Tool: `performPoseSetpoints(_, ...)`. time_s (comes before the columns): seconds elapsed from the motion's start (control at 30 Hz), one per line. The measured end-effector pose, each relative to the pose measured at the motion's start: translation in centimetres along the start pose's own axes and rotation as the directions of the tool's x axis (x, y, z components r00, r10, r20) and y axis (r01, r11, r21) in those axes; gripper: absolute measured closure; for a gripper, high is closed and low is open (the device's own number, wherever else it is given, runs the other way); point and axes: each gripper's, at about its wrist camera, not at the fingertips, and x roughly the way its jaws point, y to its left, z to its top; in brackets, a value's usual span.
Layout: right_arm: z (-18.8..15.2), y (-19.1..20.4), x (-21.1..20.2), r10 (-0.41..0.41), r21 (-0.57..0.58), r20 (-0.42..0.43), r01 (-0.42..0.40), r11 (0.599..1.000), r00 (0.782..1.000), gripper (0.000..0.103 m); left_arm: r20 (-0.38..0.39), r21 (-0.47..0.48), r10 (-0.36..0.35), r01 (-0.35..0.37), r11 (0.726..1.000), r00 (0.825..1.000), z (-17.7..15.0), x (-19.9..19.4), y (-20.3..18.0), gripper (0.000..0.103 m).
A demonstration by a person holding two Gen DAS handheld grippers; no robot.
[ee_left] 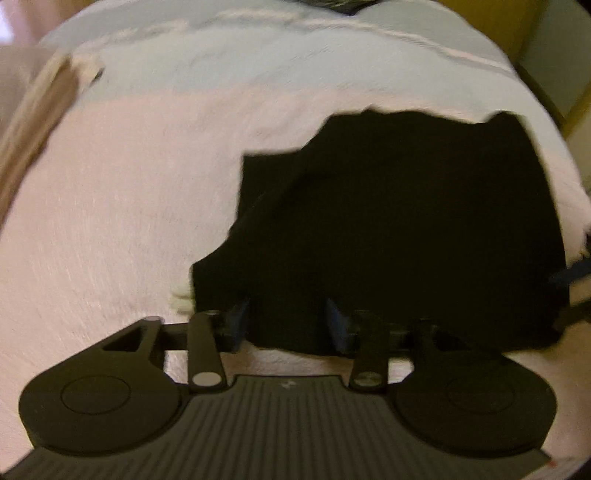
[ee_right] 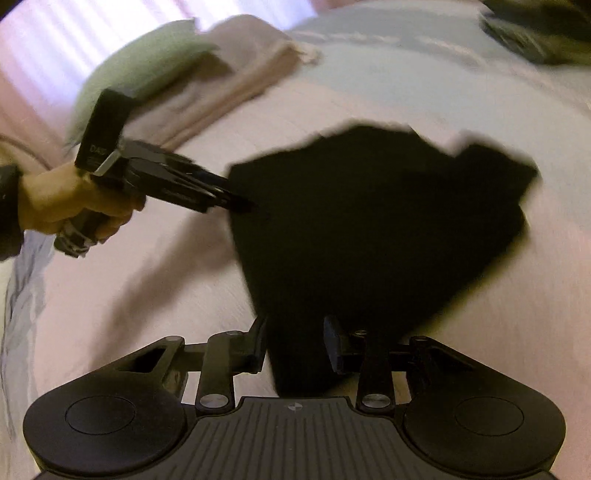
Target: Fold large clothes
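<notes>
A black garment (ee_left: 406, 229) lies bunched on the pink bed cover (ee_left: 110, 221), its near edge raised. My left gripper (ee_left: 288, 321) has its blue-padded fingers closed in on that near edge, with cloth filling the gap. In the right wrist view the same garment (ee_right: 369, 229) narrows into a strip that runs between the fingers of my right gripper (ee_right: 295, 343), which is shut on it. There the left gripper (ee_right: 247, 205), held by a hand (ee_right: 70, 203), pinches the garment's left edge. The right gripper (ee_left: 572, 291) shows blurred at the garment's right edge in the left wrist view.
A pale blue sheet (ee_left: 258, 62) covers the far part of the bed. Folded beige cloth (ee_right: 229, 77) and a green pillow (ee_right: 136, 70) lie at the far left. A dark item (ee_right: 535, 33) sits at the far right. Yellow wooden furniture (ee_left: 517, 33) stands beyond the bed.
</notes>
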Motion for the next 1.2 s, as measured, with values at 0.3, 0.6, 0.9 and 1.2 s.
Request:
performPoseSetpoints(0.3, -0.7, 4.3, -3.0, -0.212, -0.222, 0.014, 0.21, 0.952, 0.977, 0.059, 0.049, 0.021, 0.061, -0.062, 0.998, 0.997, -1.2, -3.2, 0.3, 0.058)
performPoseSetpoints(0.6, -5.0, 11.3, 6.1, -0.443, -0.747, 0.084, 0.35, 0.564, 0.893, 0.042, 0.137, 0.416, 0.13, -0.176, 0.892, 0.982, -4.3, -5.9, -5.2, 0.044)
performPoseSetpoints(0.9, -4.5, 10.0, 5.5, -0.435, -0.805, 0.126, 0.348, 0.481, 0.892, 0.075, 0.279, 0.792, 0.166, -0.325, 0.517, 0.946, -8.3, -0.9, -11.8, 0.023)
performPoseSetpoints(1.2, 1.5, 7.7, -3.8, -0.353, -0.716, 0.003, 0.248, 0.652, 0.936, 0.077, 0.322, 0.874, 0.112, -0.341, 0.345, 0.94, -5.8, -0.1, -13.5, 0.059)
